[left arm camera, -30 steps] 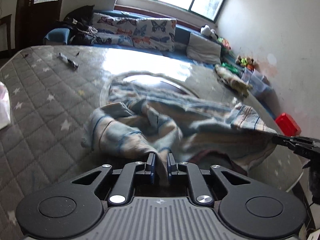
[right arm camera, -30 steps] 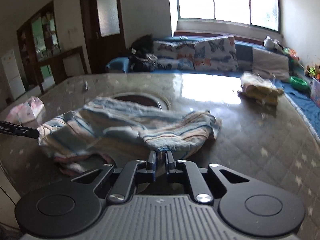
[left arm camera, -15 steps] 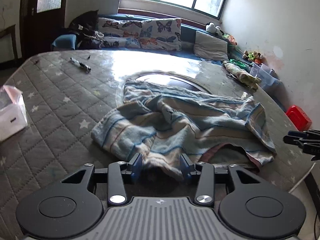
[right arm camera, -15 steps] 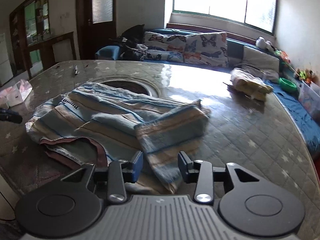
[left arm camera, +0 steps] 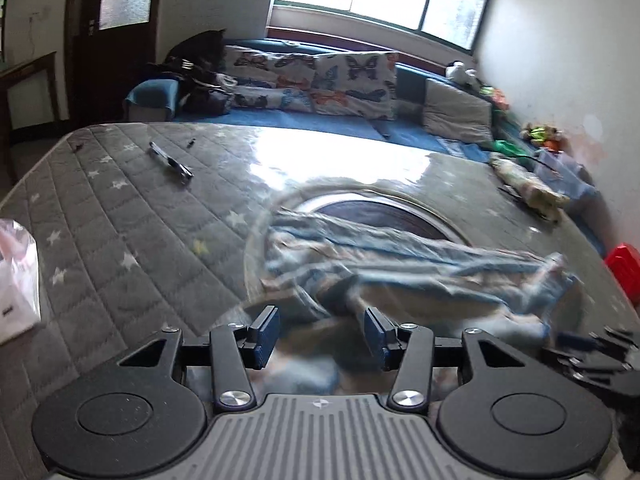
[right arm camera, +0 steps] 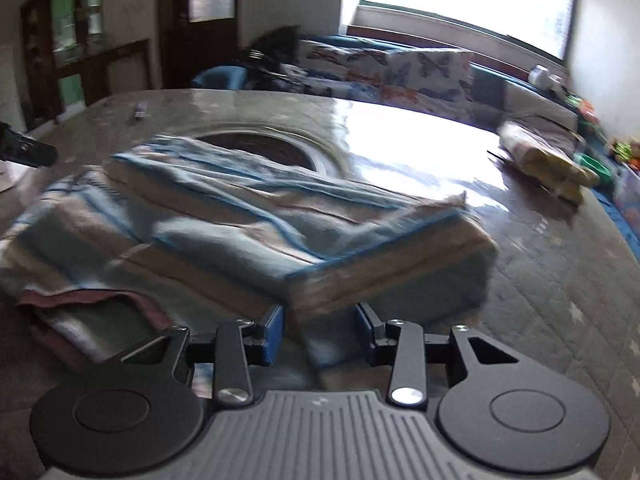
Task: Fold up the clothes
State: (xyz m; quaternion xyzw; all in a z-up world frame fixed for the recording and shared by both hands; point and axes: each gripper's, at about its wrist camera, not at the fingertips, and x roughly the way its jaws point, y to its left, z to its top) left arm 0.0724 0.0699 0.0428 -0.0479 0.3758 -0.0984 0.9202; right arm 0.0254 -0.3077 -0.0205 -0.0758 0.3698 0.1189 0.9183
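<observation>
A blue and beige striped garment lies crumpled on the grey quilted table; it also shows in the right wrist view. My left gripper is open, its jaws wide apart over the garment's near edge. My right gripper is open too, with a folded striped edge lying between its fingers, not pinched. The right gripper's tips show at the right in the left wrist view. The left gripper's tip shows at the left in the right wrist view.
A round dark inset sits mid-table behind the garment. A dark tool lies far left. A white bag is at the left edge. A yellowish folded bundle lies far right. A cushioned bench runs under the window.
Both grippers went from shut on the garment to open and let it drop onto the table. Both have since moved in closer over its near edge.
</observation>
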